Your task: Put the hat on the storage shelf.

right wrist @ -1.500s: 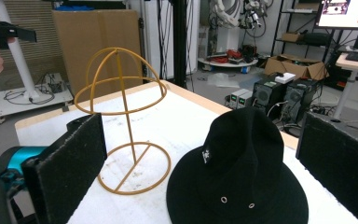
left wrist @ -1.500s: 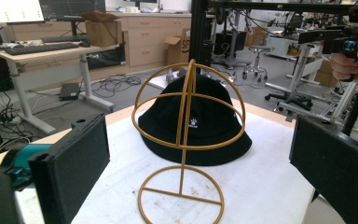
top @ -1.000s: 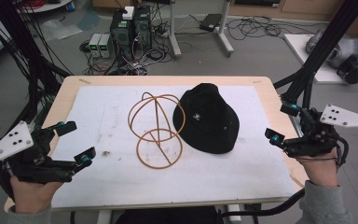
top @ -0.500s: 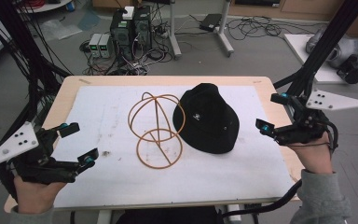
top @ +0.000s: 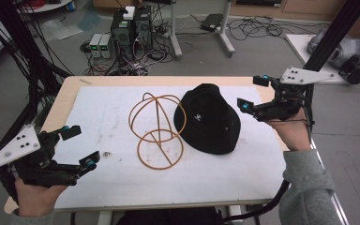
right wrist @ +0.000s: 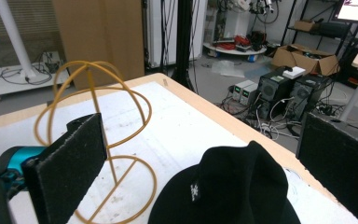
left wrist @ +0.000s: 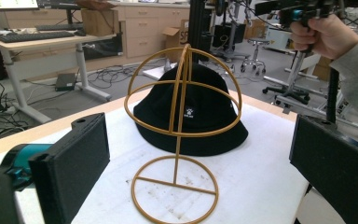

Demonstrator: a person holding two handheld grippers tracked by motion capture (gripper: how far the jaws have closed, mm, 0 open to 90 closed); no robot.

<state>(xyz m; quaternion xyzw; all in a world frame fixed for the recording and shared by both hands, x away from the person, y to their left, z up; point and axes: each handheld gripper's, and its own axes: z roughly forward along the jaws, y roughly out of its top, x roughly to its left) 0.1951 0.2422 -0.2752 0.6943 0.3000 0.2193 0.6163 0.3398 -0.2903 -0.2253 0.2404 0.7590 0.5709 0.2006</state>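
In the high view, the black hat (top: 207, 119) lies flat on the white surface (top: 112, 117) right of the frame's centre, its brim just touching the gold wire stand (top: 158, 129), which sits at the middle of the frame. The right gripper (top: 253, 93) hangs in the upper right, just beyond the hat's right edge, with its jaws spread and holding nothing; the left gripper (top: 80, 146) sits in the lower left, also released and empty, well apart from the hat with the stand between them. So the right hand is plainly the nearer one to the hat, and the hat lies to the left of and slightly below its jaws in this frame. In the left gripper view, the stand (left wrist: 179, 135) rises upright at centre frame between the two wide-open jaws, and the hat (left wrist: 191, 116) rests behind it on the surface, so from this side the wire dome screens the hat. In the right gripper view, the hat (right wrist: 228, 191) fills the bottom centre of the frame, close below and between the open jaws, its crown pointing up toward the camera, while the stand (right wrist: 98, 140) stands off at the left. I judge the coming grasp belongs to the right gripper, moving down and forward onto the crown.
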